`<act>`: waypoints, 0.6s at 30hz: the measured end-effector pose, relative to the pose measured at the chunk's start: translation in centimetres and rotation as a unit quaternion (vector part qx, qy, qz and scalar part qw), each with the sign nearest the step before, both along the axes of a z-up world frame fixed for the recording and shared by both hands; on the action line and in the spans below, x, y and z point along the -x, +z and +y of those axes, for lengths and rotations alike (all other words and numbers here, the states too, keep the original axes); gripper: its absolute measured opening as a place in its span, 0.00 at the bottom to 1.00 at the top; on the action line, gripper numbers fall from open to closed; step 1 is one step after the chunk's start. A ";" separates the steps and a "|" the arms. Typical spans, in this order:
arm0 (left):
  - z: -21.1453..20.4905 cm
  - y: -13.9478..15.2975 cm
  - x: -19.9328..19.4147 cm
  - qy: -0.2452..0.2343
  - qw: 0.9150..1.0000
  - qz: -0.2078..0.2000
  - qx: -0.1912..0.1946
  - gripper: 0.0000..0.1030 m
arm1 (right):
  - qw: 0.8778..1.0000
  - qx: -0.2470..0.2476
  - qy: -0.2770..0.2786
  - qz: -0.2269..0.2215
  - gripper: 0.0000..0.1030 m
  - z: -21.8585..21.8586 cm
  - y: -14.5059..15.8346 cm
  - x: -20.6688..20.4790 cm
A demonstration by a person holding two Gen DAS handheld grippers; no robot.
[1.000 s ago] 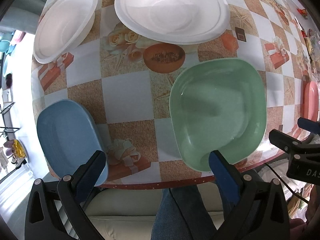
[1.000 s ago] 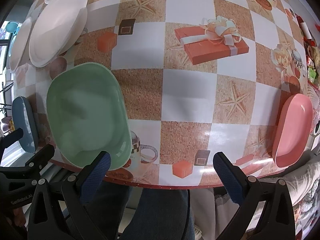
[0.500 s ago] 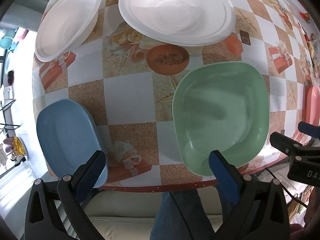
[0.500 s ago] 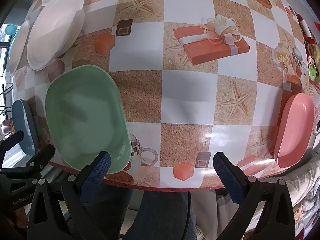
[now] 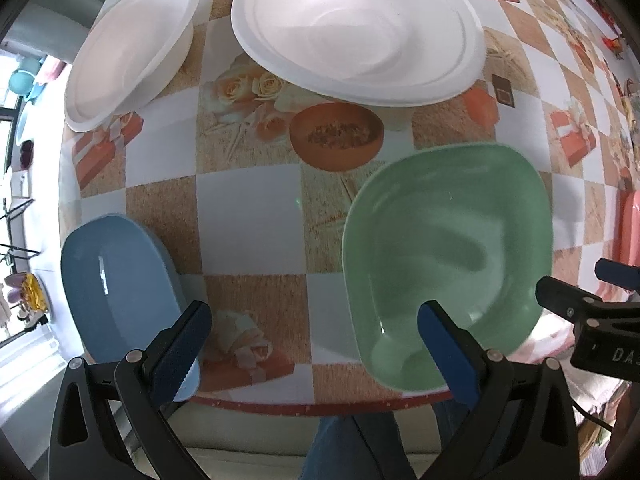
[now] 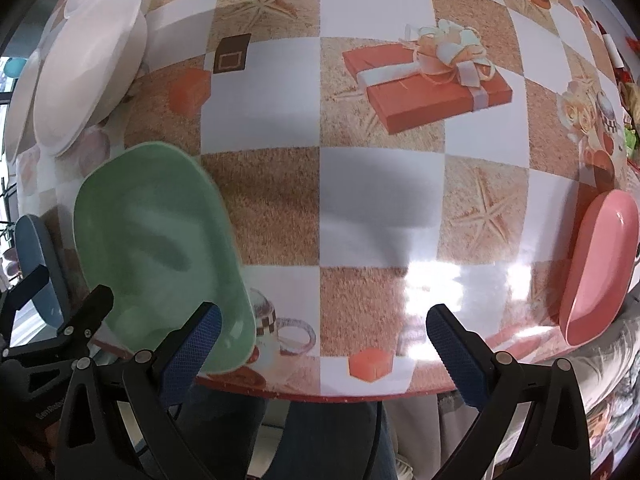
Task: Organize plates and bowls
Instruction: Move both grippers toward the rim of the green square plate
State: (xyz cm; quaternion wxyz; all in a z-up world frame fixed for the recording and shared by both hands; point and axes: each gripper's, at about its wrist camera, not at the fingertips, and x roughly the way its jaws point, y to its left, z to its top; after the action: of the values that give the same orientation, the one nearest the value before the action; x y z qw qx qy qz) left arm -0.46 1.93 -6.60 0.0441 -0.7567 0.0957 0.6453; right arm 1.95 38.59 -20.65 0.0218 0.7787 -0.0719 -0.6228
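Note:
A green plate (image 5: pixel 448 248) lies near the table's front edge; it also shows in the right wrist view (image 6: pixel 156 248). A blue plate (image 5: pixel 120 284) lies at the front left, a pink plate (image 6: pixel 600 268) at the front right. A white plate (image 5: pixel 356 28) and a white bowl (image 5: pixel 128 44) stand further back. My left gripper (image 5: pixel 314 320) is open and empty, above the front edge between the blue and green plates. My right gripper (image 6: pixel 324 324) is open and empty, above the front edge right of the green plate.
The table (image 6: pixel 360 192) has a checkered cloth printed with gift boxes and starfish. The person's legs (image 5: pixel 344 440) are below the front edge. Small clutter sits at the far right edge (image 6: pixel 628 136).
Both grippers have moved forward and lower toward the table; the plates appear larger. Nothing was grasped and the plates have not moved.

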 end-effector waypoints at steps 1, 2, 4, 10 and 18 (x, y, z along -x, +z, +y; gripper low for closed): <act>0.0 -0.2 0.0 0.001 1.000 0.002 0.001 1.00 | 1.000 -0.001 0.002 0.002 1.00 -0.1 -0.2 0.2; 0.0 -0.4 0.0 0.002 1.000 0.003 0.002 1.00 | 1.000 -0.001 0.004 0.001 1.00 -0.4 -0.3 0.5; 0.0 -0.8 0.1 0.002 1.000 0.004 0.000 1.00 | 1.000 -0.003 0.004 -0.001 1.00 -1.2 -0.9 1.0; 0.0 -2.1 -0.1 0.009 1.000 0.006 -0.009 1.00 | 1.000 -0.008 0.013 0.004 1.00 -2.1 -2.2 2.4; -0.2 -4.3 -0.5 0.014 1.000 0.006 -0.018 1.00 | 1.000 -0.012 0.027 0.010 1.00 -4.3 -3.3 3.9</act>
State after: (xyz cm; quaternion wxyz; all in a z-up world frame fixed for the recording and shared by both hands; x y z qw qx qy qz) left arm 0.08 1.76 -10.89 0.0483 -0.7531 0.0737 0.6520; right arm -1.95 34.34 -23.96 0.0299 0.7745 -0.0432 -0.6304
